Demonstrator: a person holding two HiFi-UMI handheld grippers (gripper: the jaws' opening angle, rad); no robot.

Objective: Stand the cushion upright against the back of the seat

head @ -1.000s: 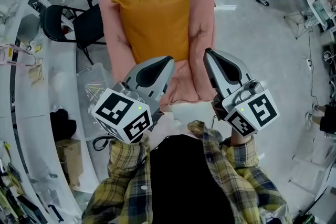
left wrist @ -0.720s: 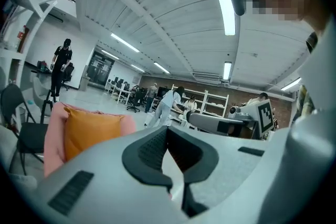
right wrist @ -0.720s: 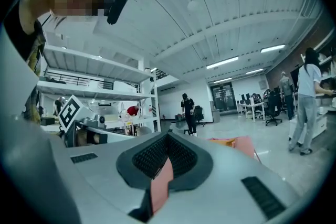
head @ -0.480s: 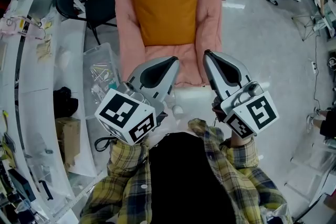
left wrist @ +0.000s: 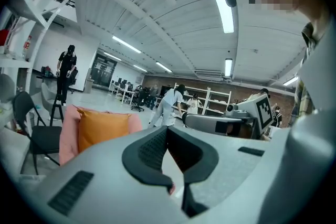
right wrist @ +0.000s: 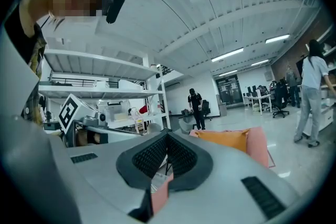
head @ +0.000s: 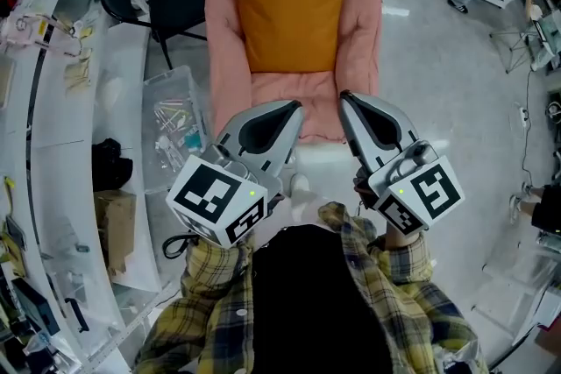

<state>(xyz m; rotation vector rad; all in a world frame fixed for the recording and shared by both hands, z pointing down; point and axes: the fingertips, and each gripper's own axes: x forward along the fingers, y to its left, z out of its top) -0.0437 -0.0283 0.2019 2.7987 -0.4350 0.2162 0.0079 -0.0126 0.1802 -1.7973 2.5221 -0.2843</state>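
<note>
Cushion stands against seat — left gripper, right gripper level, closed.

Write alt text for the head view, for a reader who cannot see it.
An orange cushion stands against the back of a pink padded seat. Before it, a plaid-shirted person holds the left gripper and right gripper, both shut and empty.

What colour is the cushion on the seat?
The cushion is mustard orange, on a pink seat; the head view shows it best.
</note>
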